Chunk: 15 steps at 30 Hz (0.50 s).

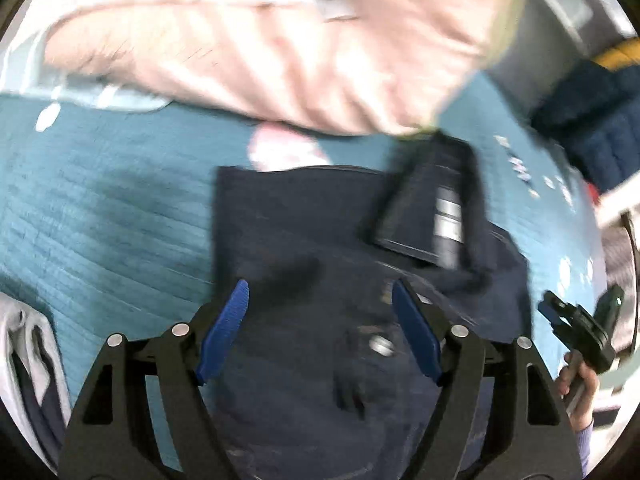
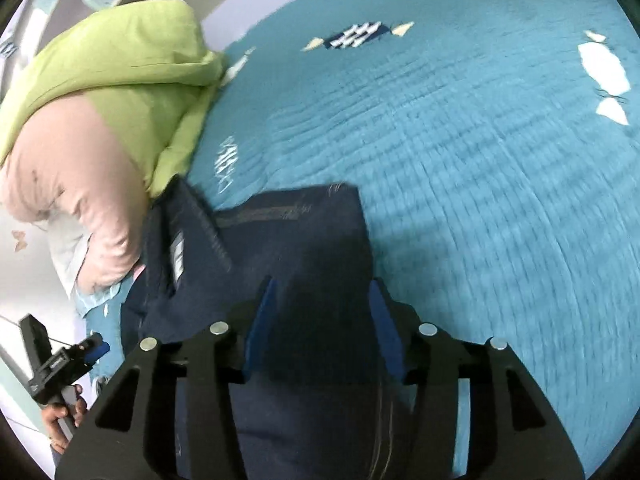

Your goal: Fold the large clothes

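Navy denim trousers (image 1: 304,248), folded into a thick block, are lying on the teal quilted bedspread (image 2: 480,160) beside a pink-and-green pillow (image 2: 120,92). The right tongs (image 2: 320,320) are gripping the bundle's near end, while the left tongs (image 1: 320,320) are hovering wide above it. Judging from that one-sided hold, any pulling is risking the loose waistband flap (image 1: 432,208) flopping open.

Left tongs (image 1: 320,328) spread wide above navy garment (image 1: 304,248) on teal quilt (image 1: 104,208).
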Each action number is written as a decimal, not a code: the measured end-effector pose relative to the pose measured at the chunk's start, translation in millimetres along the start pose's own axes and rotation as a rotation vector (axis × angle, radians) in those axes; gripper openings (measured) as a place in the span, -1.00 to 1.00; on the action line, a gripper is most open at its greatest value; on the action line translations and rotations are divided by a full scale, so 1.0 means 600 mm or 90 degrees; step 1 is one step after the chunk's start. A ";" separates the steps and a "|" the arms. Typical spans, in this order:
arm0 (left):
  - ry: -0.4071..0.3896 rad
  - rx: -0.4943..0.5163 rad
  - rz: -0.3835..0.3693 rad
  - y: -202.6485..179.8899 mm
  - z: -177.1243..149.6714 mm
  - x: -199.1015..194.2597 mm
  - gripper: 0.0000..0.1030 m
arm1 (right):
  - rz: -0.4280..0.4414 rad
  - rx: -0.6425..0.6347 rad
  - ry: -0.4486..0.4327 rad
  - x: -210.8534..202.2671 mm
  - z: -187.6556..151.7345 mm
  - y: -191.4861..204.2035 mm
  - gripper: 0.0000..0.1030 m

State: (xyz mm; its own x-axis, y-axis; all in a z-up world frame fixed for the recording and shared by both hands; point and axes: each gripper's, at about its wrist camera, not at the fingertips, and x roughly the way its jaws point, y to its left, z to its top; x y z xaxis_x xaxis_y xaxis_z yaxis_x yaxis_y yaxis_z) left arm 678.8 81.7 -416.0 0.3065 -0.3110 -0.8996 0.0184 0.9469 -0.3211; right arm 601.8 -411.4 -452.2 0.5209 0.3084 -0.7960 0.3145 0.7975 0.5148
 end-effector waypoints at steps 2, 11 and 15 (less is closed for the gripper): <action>0.022 -0.038 0.016 0.034 0.018 0.024 0.46 | 0.005 0.014 0.016 0.021 0.020 -0.006 -0.04; 0.064 -0.025 0.056 0.051 0.050 0.100 0.56 | 0.042 0.019 0.054 0.082 0.057 -0.006 0.18; 0.065 -0.005 0.070 0.043 0.065 0.110 0.58 | 0.069 0.025 0.054 0.093 0.070 -0.008 0.20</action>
State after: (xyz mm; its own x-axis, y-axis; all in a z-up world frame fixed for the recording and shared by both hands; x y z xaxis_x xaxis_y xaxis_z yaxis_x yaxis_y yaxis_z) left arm 736.8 88.6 -472.0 0.2082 -0.2123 -0.9548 -0.0179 0.9752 -0.2208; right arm 662.7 -420.0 -485.8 0.4850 0.4351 -0.7586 0.2919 0.7372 0.6094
